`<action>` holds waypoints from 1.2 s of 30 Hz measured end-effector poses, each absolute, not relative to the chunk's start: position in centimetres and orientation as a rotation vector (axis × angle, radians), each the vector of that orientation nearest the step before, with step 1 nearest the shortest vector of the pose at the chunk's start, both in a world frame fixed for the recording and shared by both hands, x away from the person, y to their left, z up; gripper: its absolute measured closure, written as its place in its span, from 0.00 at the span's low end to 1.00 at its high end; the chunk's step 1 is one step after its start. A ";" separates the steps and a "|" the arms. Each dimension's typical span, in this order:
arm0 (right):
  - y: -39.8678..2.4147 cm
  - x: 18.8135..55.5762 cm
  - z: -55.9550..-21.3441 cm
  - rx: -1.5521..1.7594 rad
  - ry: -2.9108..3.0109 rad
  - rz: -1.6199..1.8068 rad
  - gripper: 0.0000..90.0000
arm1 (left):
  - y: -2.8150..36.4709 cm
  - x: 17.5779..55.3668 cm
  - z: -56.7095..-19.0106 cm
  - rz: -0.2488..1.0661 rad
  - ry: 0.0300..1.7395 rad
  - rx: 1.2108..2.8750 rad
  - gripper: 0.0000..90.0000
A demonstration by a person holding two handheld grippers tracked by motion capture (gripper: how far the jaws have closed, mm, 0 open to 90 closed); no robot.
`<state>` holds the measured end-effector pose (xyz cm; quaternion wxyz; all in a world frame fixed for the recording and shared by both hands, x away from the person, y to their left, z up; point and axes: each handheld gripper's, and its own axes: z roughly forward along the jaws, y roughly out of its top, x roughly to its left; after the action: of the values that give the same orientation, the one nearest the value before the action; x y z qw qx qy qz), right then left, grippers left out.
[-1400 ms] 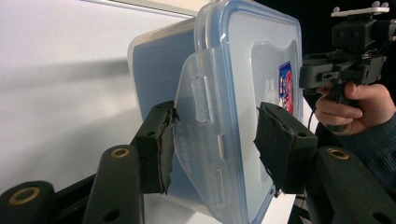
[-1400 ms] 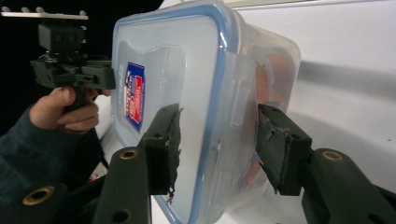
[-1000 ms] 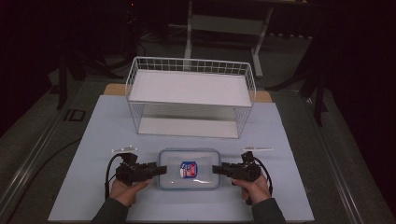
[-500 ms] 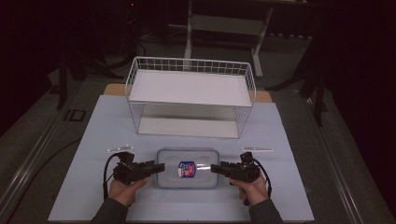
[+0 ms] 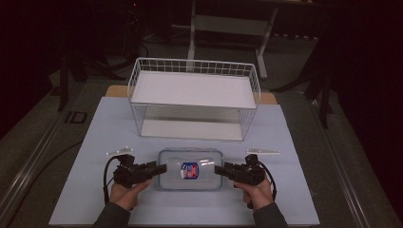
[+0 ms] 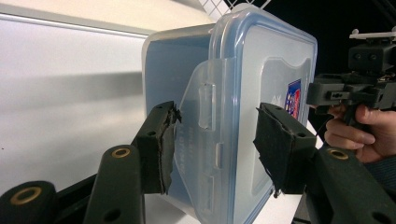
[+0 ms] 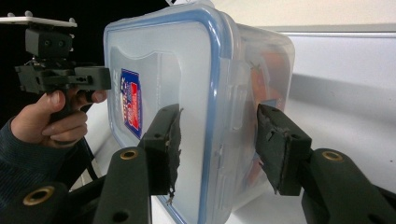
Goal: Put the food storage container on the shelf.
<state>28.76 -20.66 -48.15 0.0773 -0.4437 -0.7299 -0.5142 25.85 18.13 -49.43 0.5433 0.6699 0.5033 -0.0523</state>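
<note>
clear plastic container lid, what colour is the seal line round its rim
Blue, running round the clear plastic container lid edge; it shows best in the right gripper view.

My high view is dim and soft; only the pale table sheet (image 5: 95, 142) at centre catches light from above, and the frame's edges fall to near black; the wire shelf (image 5: 192, 90) looks brightest. In my gripper views the clear container (image 6: 275, 74) is sharp with mild glare on its lid; the nearest jaw bases at the bottom blur slightly; upper corners go black.
</note>
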 end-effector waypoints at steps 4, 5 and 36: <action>-20.4 28.6 -48.0 -1.325 -2.201 -1.546 0.57 | 18.3 25.8 -49.3 -0.117 1.191 1.584 0.54; -20.4 28.6 -48.0 -1.322 -2.201 -1.552 0.57 | 18.3 25.8 -49.2 -0.114 1.190 1.583 0.54; -20.7 28.1 -45.8 -1.232 -2.301 -1.679 0.57 | 18.0 25.1 -47.7 -0.007 1.094 1.566 0.54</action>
<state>28.10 -20.68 -45.80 0.0191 -0.3968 -0.7414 -0.5408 25.11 17.98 -47.67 0.5775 0.6693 0.4675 -0.0031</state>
